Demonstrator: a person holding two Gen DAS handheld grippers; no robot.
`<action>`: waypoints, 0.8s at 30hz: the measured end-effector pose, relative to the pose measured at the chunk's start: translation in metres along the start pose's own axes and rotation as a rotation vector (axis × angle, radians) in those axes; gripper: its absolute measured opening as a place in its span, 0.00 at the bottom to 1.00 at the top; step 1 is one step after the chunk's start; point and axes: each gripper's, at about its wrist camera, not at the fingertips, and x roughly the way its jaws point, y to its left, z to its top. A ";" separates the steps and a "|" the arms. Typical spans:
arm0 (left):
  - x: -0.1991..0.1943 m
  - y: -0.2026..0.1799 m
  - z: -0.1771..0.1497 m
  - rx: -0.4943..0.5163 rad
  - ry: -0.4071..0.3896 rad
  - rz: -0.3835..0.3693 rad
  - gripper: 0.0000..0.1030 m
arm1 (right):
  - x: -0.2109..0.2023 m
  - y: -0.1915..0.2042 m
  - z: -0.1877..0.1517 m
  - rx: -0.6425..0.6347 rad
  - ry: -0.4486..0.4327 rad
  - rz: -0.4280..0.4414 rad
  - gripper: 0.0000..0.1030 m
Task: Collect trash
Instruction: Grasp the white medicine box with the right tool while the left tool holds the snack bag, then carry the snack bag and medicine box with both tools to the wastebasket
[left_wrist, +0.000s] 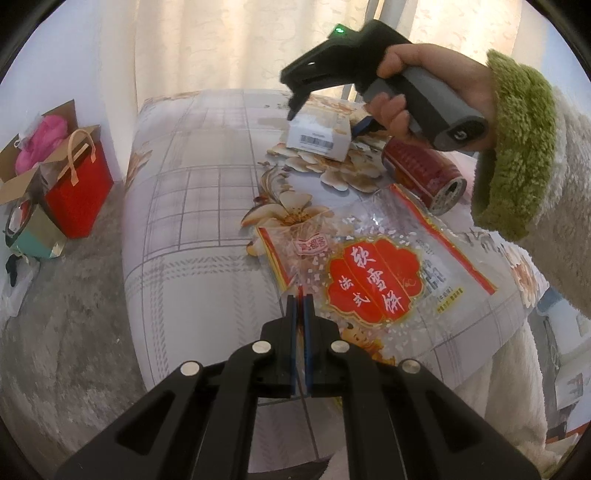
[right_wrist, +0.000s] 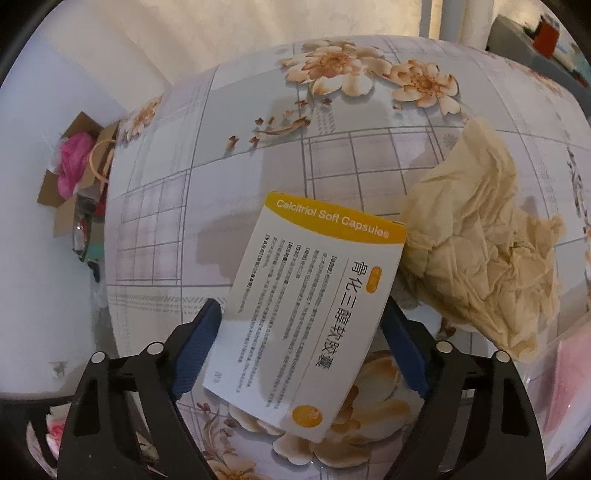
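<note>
My left gripper (left_wrist: 301, 299) is shut on the near edge of a clear plastic snack bag (left_wrist: 373, 273) with a red label, which lies on the flowered table. My right gripper (right_wrist: 303, 314) stands with its blue pads against both sides of a white and yellow medicine box (right_wrist: 306, 306), just above the table. In the left wrist view that box (left_wrist: 319, 136) sits at the far side under the right gripper (left_wrist: 328, 114). A red can (left_wrist: 424, 177) lies on its side beside the bag. A crumpled beige tissue (right_wrist: 476, 254) lies right of the box.
The table (left_wrist: 192, 221) has a flowered grid cloth and its left edge drops to a grey floor. A red gift bag (left_wrist: 79, 192) and an open cardboard box (left_wrist: 33, 155) with pink stuff stand on the floor at left. Curtains hang behind.
</note>
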 end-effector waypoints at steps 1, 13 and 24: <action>0.000 0.001 0.000 -0.007 0.000 -0.003 0.03 | -0.002 -0.004 0.000 0.004 0.000 0.013 0.76; -0.017 -0.001 0.004 -0.031 -0.049 -0.034 0.03 | -0.072 -0.037 -0.024 -0.024 -0.055 0.245 0.73; -0.077 -0.018 0.029 0.004 -0.205 -0.050 0.02 | -0.149 -0.065 -0.069 -0.055 -0.155 0.431 0.73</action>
